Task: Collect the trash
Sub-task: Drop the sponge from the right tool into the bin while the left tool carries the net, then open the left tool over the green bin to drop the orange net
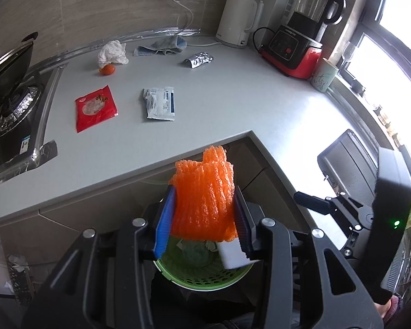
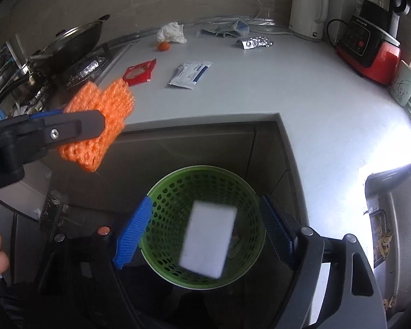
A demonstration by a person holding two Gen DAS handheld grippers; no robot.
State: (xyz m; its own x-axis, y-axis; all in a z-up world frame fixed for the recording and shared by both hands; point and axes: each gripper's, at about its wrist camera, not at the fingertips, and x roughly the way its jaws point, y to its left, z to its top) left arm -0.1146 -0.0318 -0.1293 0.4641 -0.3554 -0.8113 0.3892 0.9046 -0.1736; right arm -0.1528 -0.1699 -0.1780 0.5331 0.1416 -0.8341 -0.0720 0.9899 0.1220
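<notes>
foam net [image 1: 204, 197] clamped in left hand-held gripper [image 1: 202, 213], right hand-held gripper [image 2: 205, 235] apart, sponge [image 2: 208, 244] blurred

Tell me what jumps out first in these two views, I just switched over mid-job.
The bright orange foam net clamped in the left gripper stands out most, held above the green basket below the counter edge. Next is the white block, blurred, between the right gripper's open jaws, right over the basket's mouth. Farther back on the counter lie a red packet and a white wrapper.
</notes>
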